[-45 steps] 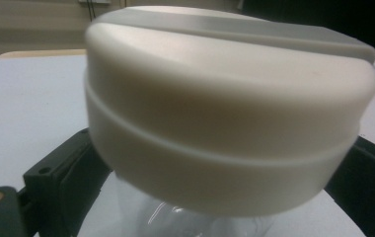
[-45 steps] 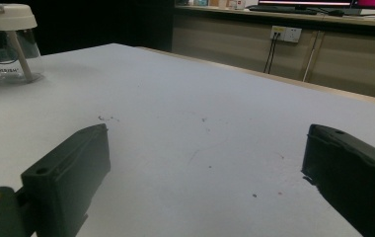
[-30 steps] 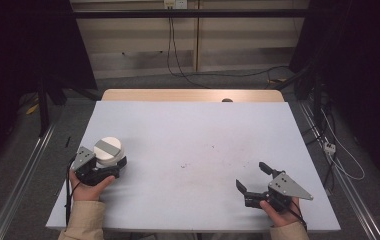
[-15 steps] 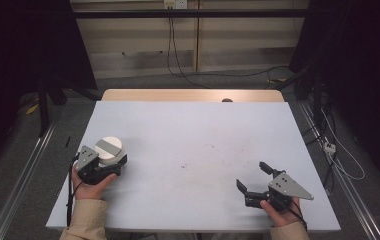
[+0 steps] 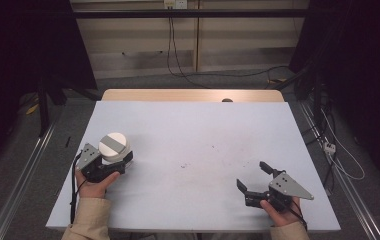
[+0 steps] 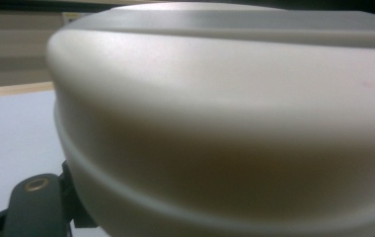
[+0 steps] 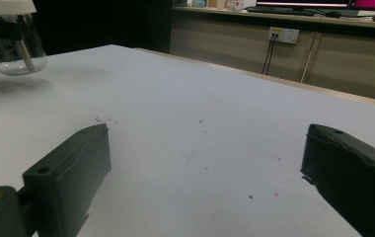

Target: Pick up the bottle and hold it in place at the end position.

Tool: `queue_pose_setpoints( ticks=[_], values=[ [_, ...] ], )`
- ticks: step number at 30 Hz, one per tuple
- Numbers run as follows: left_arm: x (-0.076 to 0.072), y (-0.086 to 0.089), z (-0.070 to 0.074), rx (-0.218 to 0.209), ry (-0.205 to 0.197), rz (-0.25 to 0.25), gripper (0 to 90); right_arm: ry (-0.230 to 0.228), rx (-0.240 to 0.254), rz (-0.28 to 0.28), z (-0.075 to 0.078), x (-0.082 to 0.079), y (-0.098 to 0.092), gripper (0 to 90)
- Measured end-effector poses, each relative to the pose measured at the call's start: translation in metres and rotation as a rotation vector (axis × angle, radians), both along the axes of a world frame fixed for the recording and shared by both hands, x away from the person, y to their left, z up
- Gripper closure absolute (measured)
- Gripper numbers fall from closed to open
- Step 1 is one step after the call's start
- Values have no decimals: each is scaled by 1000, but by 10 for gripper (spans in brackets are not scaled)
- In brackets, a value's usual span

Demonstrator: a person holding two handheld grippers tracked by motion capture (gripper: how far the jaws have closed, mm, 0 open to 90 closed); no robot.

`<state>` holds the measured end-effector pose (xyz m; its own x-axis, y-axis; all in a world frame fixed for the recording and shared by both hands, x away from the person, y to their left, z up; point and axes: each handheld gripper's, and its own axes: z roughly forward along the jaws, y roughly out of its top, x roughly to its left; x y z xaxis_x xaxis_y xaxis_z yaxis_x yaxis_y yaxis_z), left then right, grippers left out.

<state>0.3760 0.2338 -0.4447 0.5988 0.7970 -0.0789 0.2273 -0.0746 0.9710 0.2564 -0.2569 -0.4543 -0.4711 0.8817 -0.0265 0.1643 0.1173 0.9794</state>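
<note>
A clear jar with a white lid (image 5: 114, 145) is held at the table's left side, near the front. My left gripper (image 5: 117, 160) is shut on it just below the lid. In the left gripper view the lid (image 6: 225, 123) is pressed close to the camera. The right gripper view shows the jar (image 7: 10, 42) far off at the upper left, with its clear body and a shadow under it. My right gripper (image 5: 252, 176) rests low at the front right, open with nothing between its black fingers (image 7: 72, 163).
The white table top (image 5: 193, 130) has a few dark specks (image 5: 184, 164) near its middle. A wooden strip (image 5: 178, 95) runs along the far edge with a small dark object (image 5: 226, 100) on it. Cables and a socket (image 5: 330, 147) lie on the floor at the right.
My left gripper has shifted the jar slightly to the right and away from the person. The right gripper has not moved.
</note>
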Motion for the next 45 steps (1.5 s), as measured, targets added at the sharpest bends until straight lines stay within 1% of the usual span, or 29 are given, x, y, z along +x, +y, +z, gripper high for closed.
queue_pose_setpoints(
  ticks=[1,2,3,4,5,7,8,11,12,13,15,16,17,19,21,23,24,25,26,29,31,34,37,43,44,45],
  values=[
    [2,-6,1,3,-12,-20,181,0,0,0,0,0,0,43],
    [2,-6,1,3,-12,-20,182,1,1,0,0,0,0,44],
    [2,-7,2,10,-14,-31,182,1,1,0,0,0,0,44],
    [4,-14,4,-3,-26,-46,182,1,1,-1,0,0,0,43],
    [4,-14,4,-3,-26,-46,182,1,1,-1,0,0,0,43],
    [5,-19,7,-5,-35,-67,183,1,4,-3,0,0,-1,44],
    [5,-22,8,-6,-33,-77,183,1,4,-5,0,0,-1,43],
    [7,-29,10,12,-52,-79,184,1,9,-4,0,0,-1,43],
    [7,-32,10,9,-58,-80,184,-1,9,-5,0,0,-1,43],
    [9,-35,11,22,-65,-83,184,-1,8,-6,0,0,-1,43],
    [11,-40,10,9,-57,-81,184,-3,9,-7,0,0,-1,44],
    [12,-42,10,6,-51,-92,184,-4,9,-7,0,0,-1,44],
    [12,-42,10,6,-51,-92,184,-4,9,-7,0,0,-1,44],
    [15,-47,10,-5,-30,-108,185,-3,10,-7,0,1,-2,44],
    [16,-50,10,-5,-33,-114,185,-1,10,-7,0,1,-2,44],
    [18,-53,11,-4,-27,-129,185,-2,11,-7,0,1,-2,44],
    [19,-55,12,-18,-22,-139,185,-2,11,-7,0,1,-2,44],
    [21,-56,12,-15,-22,-152,186,-2,11,-7,0,1,-2,44],
    [22,-61,13,-12,-12,-162,186,-4,10,-7,0,1,-2,44],
    [24,-65,12,-3,-17,-175,185,-3,10,-7,0,1,-2,44],
    [26,-70,12,-2,-9,-189,186,-4,10,-6,1,1,-2,44],
    [29,-78,14,24,-19,-210,186,-8,8,-6,1,2,-2,44],
    [31,-82,15,29,-25,-216,186,-7,7,-4,1,2,-2,44],
    [36,-89,15,23,-15,-219,186,-7,4,-2,1,2,-1,44],
    [38,-91,15,36,-18,-223,186,-7,3,0,1,2,-1,44],
    [39,-93,15,33,-16,-224,186,-7,3,0,1,2,-1,44]
  ],
)
